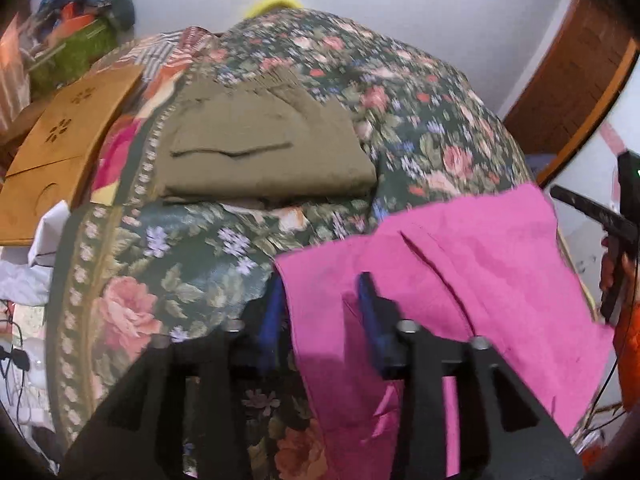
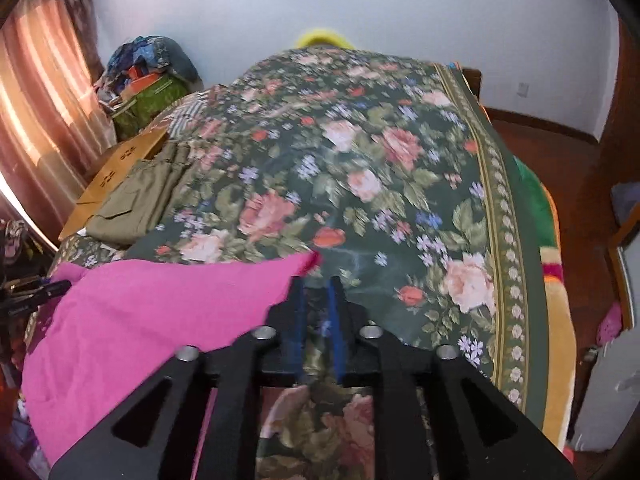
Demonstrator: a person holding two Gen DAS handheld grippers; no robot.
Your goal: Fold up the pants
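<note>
A: What surface is seen, and what room?

B: A bed (image 2: 360, 168) is shown, covered by a dark green bedspread (image 1: 168, 248) printed with pink roses and bordered by a patterned band. Behind it a pale wall (image 2: 400, 12) is seen, a striped reddish curtain (image 2: 36, 120) at the left in the right wrist view, and a brown wooden floor (image 2: 568, 152) at the right. A yellow thing (image 2: 324, 38) is partly visible at the far end of the bed; it cannot be identified.

A: Are containers present?

B: A green bag (image 1: 72, 56) is seen beside the far left corner of the bed, and colourful cloth is piled on it; what is inside cannot be told. A flat brown cardboard piece (image 1: 60, 152) with flower-shaped cutouts is lying at the left edge of the bed.

A: Where are the pants?

B: The pink pants (image 1: 460, 280) are spread at the near edge of the bed and partly hang over it. Folded olive pants (image 1: 260, 148) are laid further back, near the cardboard.

A: How are the tools held?

B: The left tool (image 1: 320, 308) is opened, with the pink cloth lying between its blue fingers (image 1: 370, 304); whether the cloth is pinched cannot be told. The right tool (image 2: 318, 320) is narrowly parted above the bedspread, just beside the pink edge, and nothing is grasped by it.
</note>
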